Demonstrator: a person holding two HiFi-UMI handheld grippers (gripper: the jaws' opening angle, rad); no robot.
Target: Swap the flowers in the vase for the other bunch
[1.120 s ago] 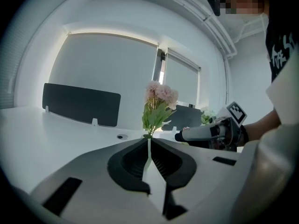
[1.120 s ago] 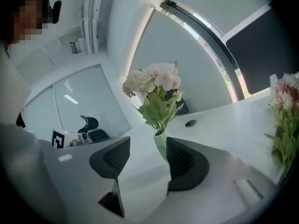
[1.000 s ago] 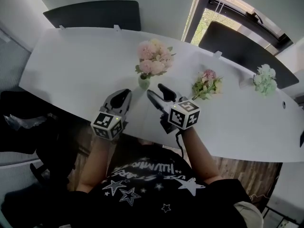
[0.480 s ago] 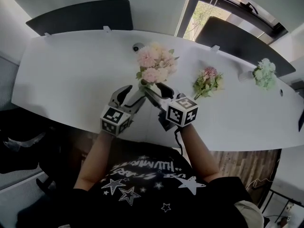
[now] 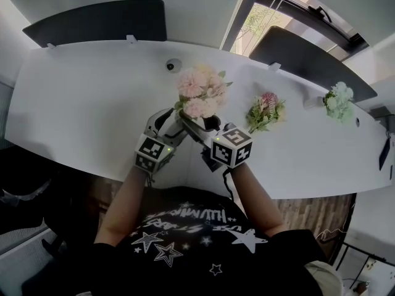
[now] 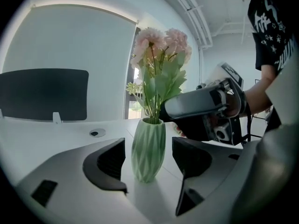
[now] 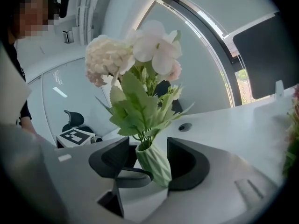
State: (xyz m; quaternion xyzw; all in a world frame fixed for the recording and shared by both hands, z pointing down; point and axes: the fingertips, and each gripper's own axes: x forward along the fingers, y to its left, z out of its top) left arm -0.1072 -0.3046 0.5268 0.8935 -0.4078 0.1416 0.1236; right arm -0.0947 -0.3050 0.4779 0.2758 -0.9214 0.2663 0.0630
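I count one vase (image 6: 148,148), three bunches of flowers (image 5: 200,91) (image 5: 265,111) (image 5: 338,100), two chairs (image 5: 99,20) (image 5: 302,51), one table (image 5: 92,91) and two grippers (image 5: 168,123) (image 5: 203,125).

Left gripper (image 6: 148,143) just widened, right gripper (image 7: 148,144) wide

The head view looks steeply down on the table (image 5: 80,97); both gripper views look almost level, close, sharing the vase (image 6: 148,148).

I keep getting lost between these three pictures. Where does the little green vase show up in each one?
Head view: the green vase sits near the middle, mostly hidden under its blooms.
Left gripper view: the vase stands low in the centre, in plain sight.
Right gripper view: the vase is low in the centre and leans in the picture.
Shared landmark: the pink flowers rising from it, seen in all three views.
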